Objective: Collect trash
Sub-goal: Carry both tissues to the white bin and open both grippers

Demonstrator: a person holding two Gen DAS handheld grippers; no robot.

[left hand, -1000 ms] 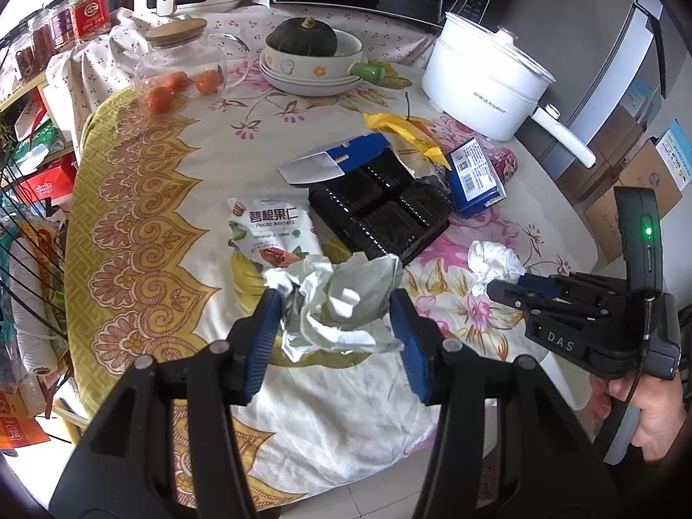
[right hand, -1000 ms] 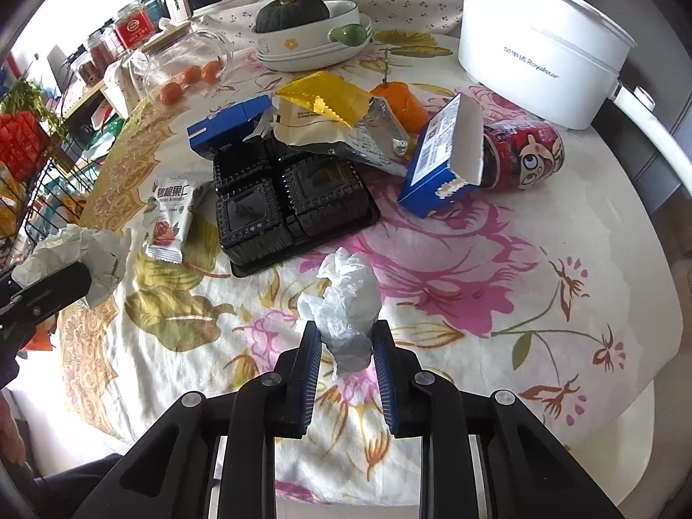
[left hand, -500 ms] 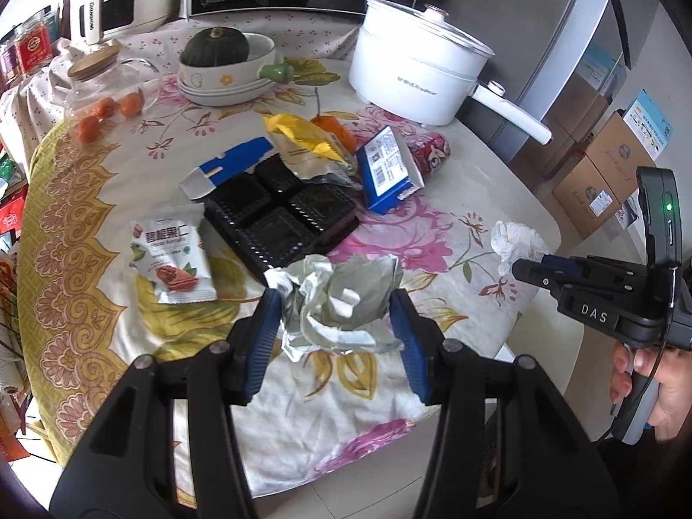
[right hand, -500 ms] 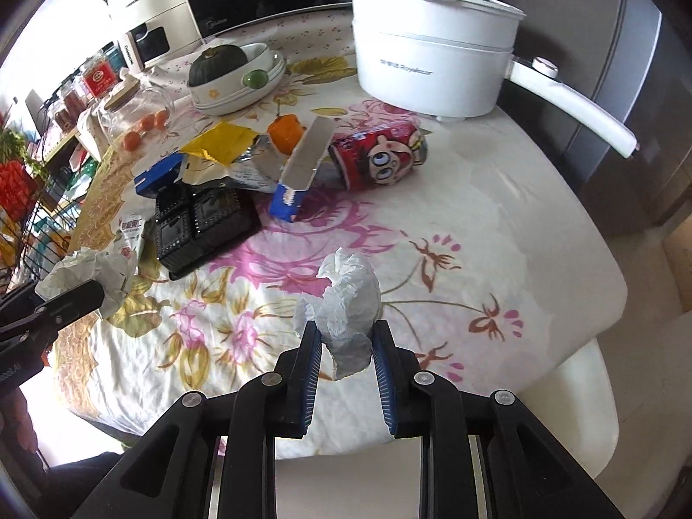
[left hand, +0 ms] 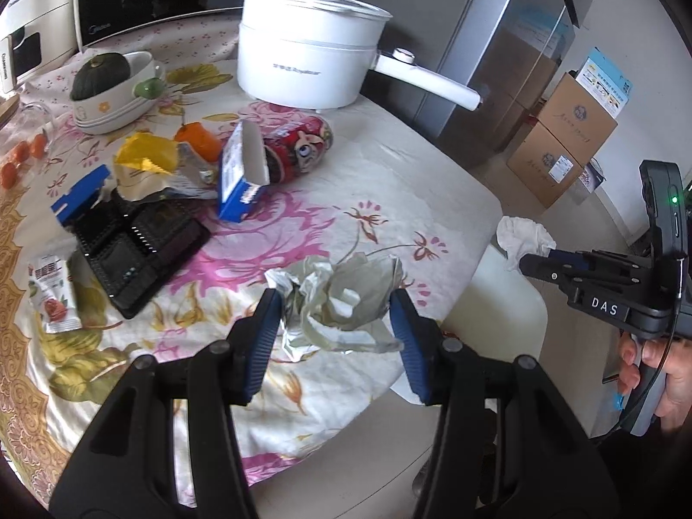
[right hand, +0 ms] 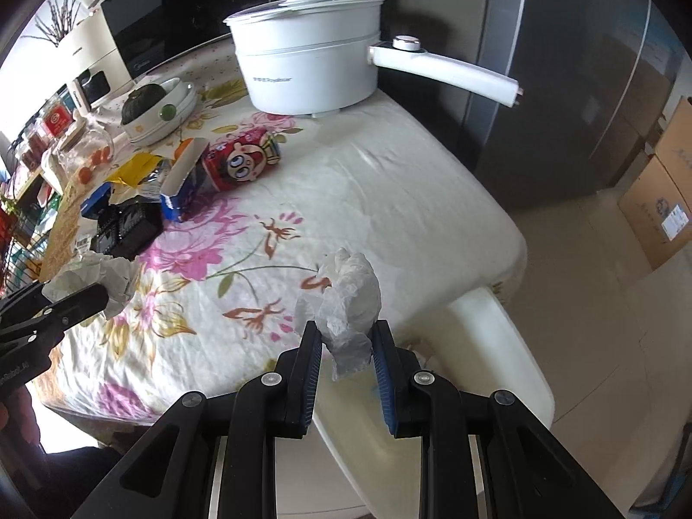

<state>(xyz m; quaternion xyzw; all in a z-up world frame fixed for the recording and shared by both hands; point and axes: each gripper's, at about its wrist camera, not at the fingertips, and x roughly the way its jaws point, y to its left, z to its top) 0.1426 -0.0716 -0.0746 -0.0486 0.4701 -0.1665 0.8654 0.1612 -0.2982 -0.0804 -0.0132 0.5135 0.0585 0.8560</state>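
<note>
My left gripper (left hand: 335, 313) is shut on a crumpled silver wrapper (left hand: 341, 298) and holds it above the table's front edge. My right gripper (right hand: 348, 348) is shut on a white crumpled tissue (right hand: 346, 298), held past the table's corner above a white bin (right hand: 488, 372). The tissue also shows in the left wrist view (left hand: 521, 233), as does the bin (left hand: 497, 315). More trash lies on the floral tablecloth (left hand: 389, 181): a black plastic tray (left hand: 138, 246), a blue carton (left hand: 240, 173), a red can (left hand: 302, 147), a yellow packet (left hand: 147, 155) and a snack pouch (left hand: 52, 294).
A white electric pot (left hand: 307, 56) with a long handle stands at the back. A bowl with a green squash (left hand: 112, 86) is at the back left. A microwave (left hand: 142, 0) is behind. A grey fridge (right hand: 584, 86) and cardboard boxes (left hand: 566, 129) stand at the right.
Both grippers have moved to the right with their trash, from over the table's middle to its right front corner. The white bin has come into view below the right gripper.
</note>
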